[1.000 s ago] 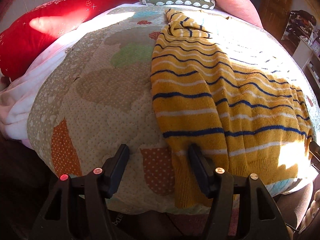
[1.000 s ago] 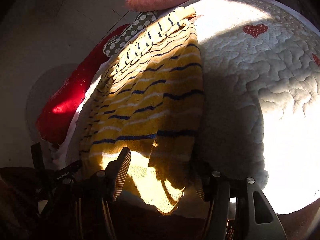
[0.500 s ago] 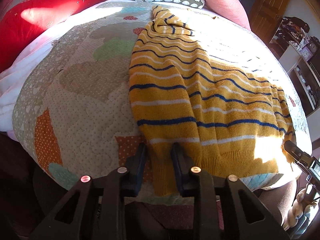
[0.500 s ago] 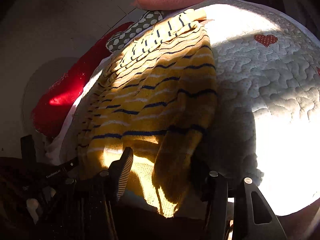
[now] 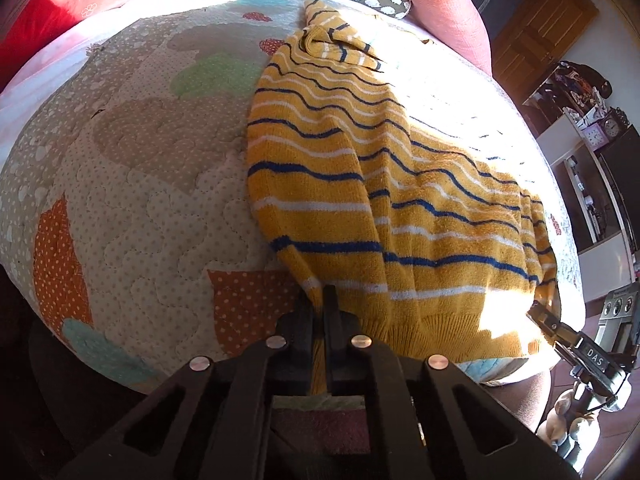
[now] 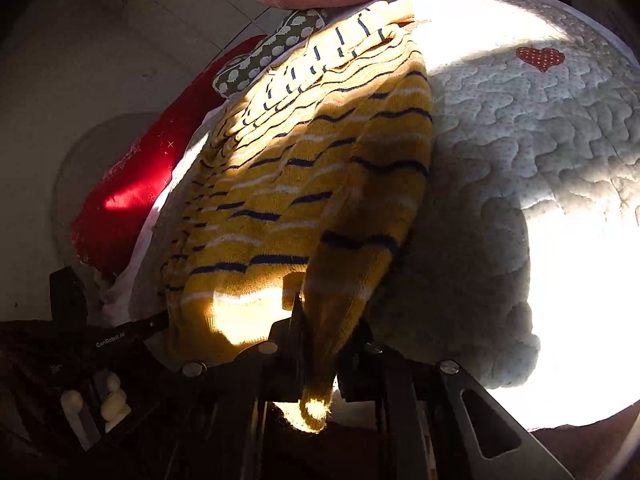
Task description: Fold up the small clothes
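Both the left hand-held gripper (image 5: 319, 312) and right hand-held gripper (image 6: 320, 320) just squeezed shut on the yellow sweater's (image 5: 360, 184) bottom corners, ready to fold it.

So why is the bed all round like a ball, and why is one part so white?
Both views: the fisheye lens bends the quilt into a dome. Right wrist view: sunlight glares white off the quilt; the sweater lies half in shadow. Left wrist view: evenly sunlit, sharp.

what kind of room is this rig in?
Most likely a bedroom: a striped sweater lies on a quilted patchwork bedspread, pillows at the far edge, and a wooden door beyond.
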A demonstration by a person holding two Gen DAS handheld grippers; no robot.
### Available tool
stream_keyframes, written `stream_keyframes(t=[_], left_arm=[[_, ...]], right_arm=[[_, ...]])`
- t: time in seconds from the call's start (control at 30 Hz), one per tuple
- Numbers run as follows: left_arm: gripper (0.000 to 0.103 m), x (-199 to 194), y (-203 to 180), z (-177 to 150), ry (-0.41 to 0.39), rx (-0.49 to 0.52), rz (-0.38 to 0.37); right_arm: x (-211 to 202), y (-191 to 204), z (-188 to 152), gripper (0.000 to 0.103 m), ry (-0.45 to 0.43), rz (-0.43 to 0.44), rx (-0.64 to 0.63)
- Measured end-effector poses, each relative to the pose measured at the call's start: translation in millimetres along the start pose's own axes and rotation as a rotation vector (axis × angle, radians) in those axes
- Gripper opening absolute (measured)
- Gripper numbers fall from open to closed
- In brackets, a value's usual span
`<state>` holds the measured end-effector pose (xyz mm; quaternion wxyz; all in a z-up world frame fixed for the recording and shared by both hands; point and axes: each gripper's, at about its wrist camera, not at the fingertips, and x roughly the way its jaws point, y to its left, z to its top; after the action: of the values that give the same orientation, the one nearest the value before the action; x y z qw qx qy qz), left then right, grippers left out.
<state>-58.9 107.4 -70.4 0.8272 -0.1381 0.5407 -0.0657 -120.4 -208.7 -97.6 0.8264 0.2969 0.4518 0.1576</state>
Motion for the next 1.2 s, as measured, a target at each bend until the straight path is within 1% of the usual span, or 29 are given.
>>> stream_keyframes(t=[0.17, 0.3, 0.43, 0.57, 0.6, 0.7, 0.87, 1.03, 1.2], left_arm=[[0.004, -20, 20, 10, -0.015, -0.094, -0.09], [0.004, -40, 25, 27, -0.046, -0.129, -0.158], [0.004, -59, 22, 59, -0.103, -0.127, -0.196], [0.004, -62, 20, 97, -0.121, -0.144, -0.232], [0.004, -62, 17, 108, -0.133, -0.143, -0.23], [0.004, -56, 6, 139, -0.166, -0.125, -0.191], [0.004, -32, -1, 196, -0.152, -0.166, -0.133], [0.004, -6, -16, 254, -0.159, -0.136, -0.07], [0.004, 32, -35, 315, -0.145, -0.113, -0.016]], right_arm=[[-21, 5, 8, 0.011, -0.035, 0.1, 0.014], [-33, 19, 25, 0.011, -0.048, 0.178, 0.01], [-37, 39, 52, 0.01, -0.058, 0.235, -0.021], [-34, 56, 87, 0.01, -0.081, 0.265, -0.045], [-33, 60, 96, 0.01, -0.089, 0.265, -0.053], [-27, 71, 126, 0.01, -0.106, 0.263, -0.069], [-7, 80, 185, 0.01, -0.128, 0.23, -0.066], [21, 72, 242, 0.009, -0.136, 0.172, -0.032], [65, 47, 299, 0.009, -0.125, 0.111, 0.055]])
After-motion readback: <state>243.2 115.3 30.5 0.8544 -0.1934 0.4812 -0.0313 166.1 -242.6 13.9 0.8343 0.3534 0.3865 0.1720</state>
